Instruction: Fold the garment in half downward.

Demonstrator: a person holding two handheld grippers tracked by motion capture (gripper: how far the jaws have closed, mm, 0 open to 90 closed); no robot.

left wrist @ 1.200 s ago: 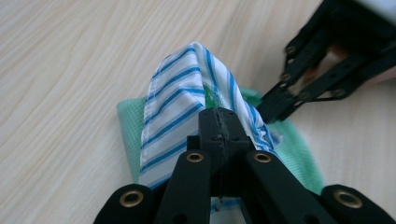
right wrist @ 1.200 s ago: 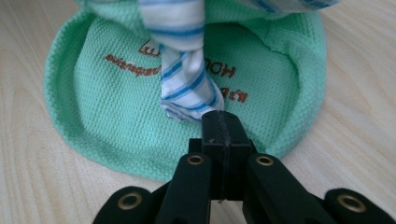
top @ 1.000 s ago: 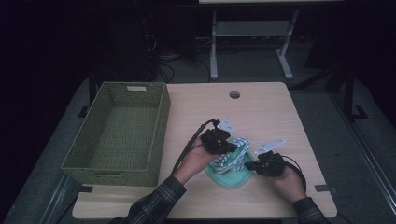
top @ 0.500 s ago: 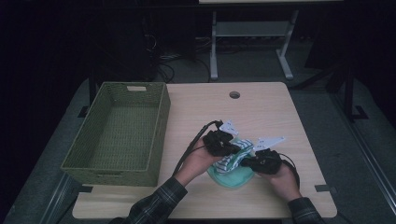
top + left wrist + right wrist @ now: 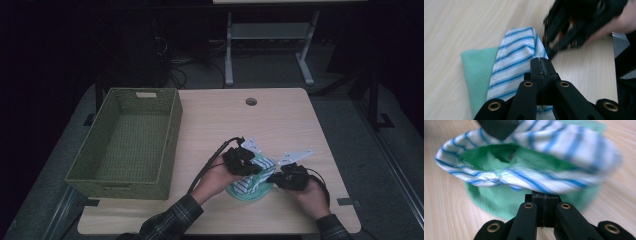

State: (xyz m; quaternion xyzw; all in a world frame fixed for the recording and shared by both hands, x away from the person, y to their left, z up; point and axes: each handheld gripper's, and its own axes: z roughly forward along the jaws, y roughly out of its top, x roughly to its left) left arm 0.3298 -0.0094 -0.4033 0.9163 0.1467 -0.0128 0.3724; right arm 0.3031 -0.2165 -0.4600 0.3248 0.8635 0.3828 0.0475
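Note:
A white cloth with blue stripes lies bunched over a green mesh layer near the table's front edge. In the left gripper view the striped cloth runs under my left gripper, whose jaws are pressed together on it. My left gripper sits at the cloth's left side in the high view, and my right gripper at its right. In the right gripper view my right gripper is shut on the cloth's near edge, which arches over the green mesh.
A green woven basket stands on the left of the wooden table. A round cable hole is near the table's far edge. A white metal frame stands on the floor behind the table.
Both hands have kept nearly in place. The cloth between them has bunched into a tighter heap, and the left gripper has edged slightly nearer the person.

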